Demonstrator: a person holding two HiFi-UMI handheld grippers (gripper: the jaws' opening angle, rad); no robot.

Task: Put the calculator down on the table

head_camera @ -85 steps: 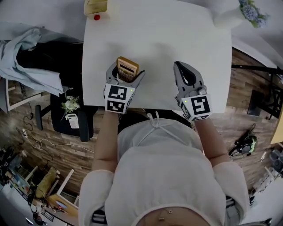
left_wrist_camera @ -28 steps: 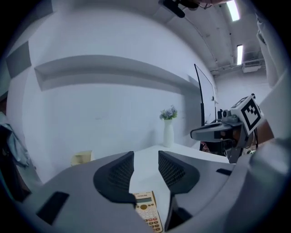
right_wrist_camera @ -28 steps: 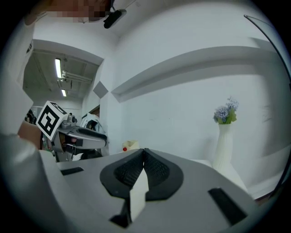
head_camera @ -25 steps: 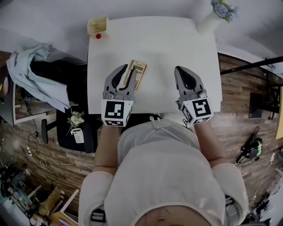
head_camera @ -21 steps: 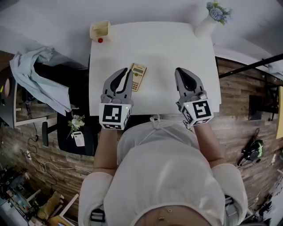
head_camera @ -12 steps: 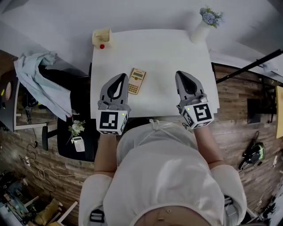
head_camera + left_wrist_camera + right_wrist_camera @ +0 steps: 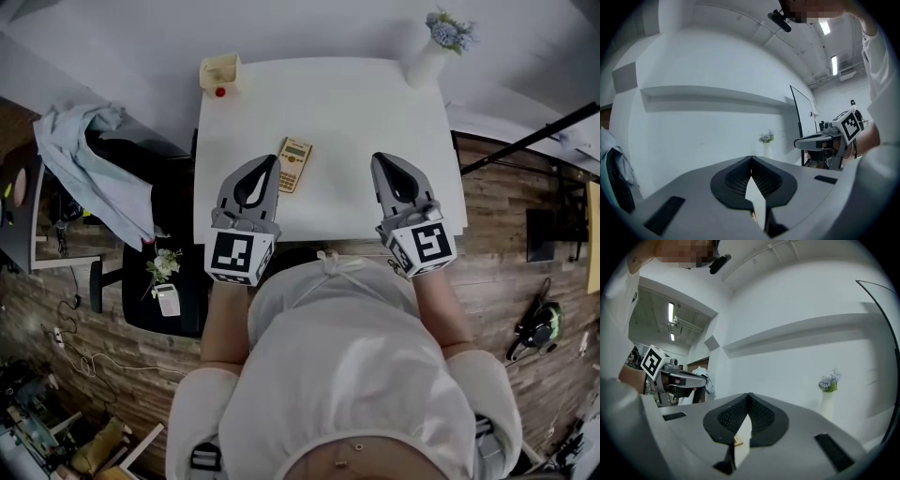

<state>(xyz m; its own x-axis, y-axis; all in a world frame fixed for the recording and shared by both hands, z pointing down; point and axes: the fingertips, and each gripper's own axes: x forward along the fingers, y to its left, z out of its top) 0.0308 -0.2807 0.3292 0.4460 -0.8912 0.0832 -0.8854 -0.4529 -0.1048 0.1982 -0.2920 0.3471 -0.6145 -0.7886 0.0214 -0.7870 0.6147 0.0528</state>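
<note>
The tan calculator (image 7: 293,164) lies flat on the white table (image 7: 356,112), left of its middle. My left gripper (image 7: 270,161) hovers just to the calculator's left, apart from it, with its jaws shut and nothing between them. In the left gripper view the fingertips (image 7: 751,158) meet along a closed line. My right gripper (image 7: 380,159) is held over the table's near right part, also shut and empty. Its fingertips (image 7: 749,394) touch in the right gripper view.
A small yellow box (image 7: 219,73) with a red dot sits at the table's far left corner. A white vase of blue flowers (image 7: 433,47) stands at the far right corner. A dark chair draped with light cloth (image 7: 84,159) is left of the table.
The left gripper held the calculator upright, then stood open beside it. It has since shut and drawn back from it. The calculator stays flat on the table. Both grippers have lifted a little.
</note>
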